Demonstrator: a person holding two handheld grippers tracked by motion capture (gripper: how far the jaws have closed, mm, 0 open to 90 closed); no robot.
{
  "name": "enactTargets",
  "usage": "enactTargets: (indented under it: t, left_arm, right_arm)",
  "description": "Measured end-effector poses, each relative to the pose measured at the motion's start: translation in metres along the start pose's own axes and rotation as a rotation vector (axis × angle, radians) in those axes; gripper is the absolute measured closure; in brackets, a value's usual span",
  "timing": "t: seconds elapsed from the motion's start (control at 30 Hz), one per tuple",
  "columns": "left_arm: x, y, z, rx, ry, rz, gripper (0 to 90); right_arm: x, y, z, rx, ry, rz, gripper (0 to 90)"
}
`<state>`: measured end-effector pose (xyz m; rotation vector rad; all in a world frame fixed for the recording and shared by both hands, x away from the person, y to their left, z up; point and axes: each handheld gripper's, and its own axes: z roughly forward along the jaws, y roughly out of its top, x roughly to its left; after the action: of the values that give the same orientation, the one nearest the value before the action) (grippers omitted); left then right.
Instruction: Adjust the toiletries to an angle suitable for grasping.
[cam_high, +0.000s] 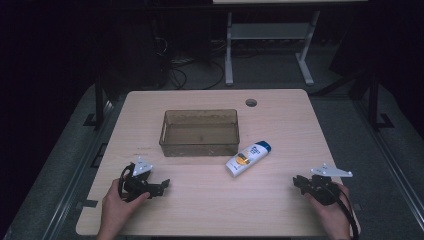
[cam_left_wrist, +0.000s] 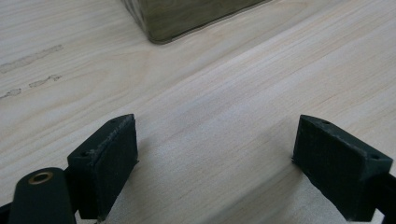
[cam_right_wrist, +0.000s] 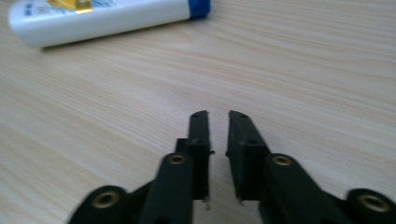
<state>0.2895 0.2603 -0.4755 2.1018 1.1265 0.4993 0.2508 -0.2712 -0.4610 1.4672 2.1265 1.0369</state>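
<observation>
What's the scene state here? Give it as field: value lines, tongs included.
surface: wooden table
bin: clear brownish plastic bin, mid-table, looks empty
bottle: white bottle with blue cap, lying on its side just right of the bin's near corner
left tongs: on the table near the left edge, jaws wide apart, nothing between them
right tongs: near the right edge, jaws nearly together with a thin gap, holding nothing
contact: neither tongs touch bin or bottle
</observation>
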Motion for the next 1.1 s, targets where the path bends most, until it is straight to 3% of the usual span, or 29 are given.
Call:
enactTargets:
  t: [0.1,0.53,1.1]
  left_arm:
    - [0.000,0.000,0.000,-0.001,0.000,0.000,12.5]
    - [0.000,0.000,0.000,0.001,0.000,0.001,12.6]
    - [0.000,0.000,0.000,0.004,0.000,0.003,12.6]
  right_arm:
    - [0.003,0.005,-0.002,0.020,0.026,-0.023,89.9]
    - [0.007,0.029,-0.002,0.001,0.099,-0.027,90.0]
    - [0.023,0.064,0.015,-0.017,0.149,-0.062,90.0]
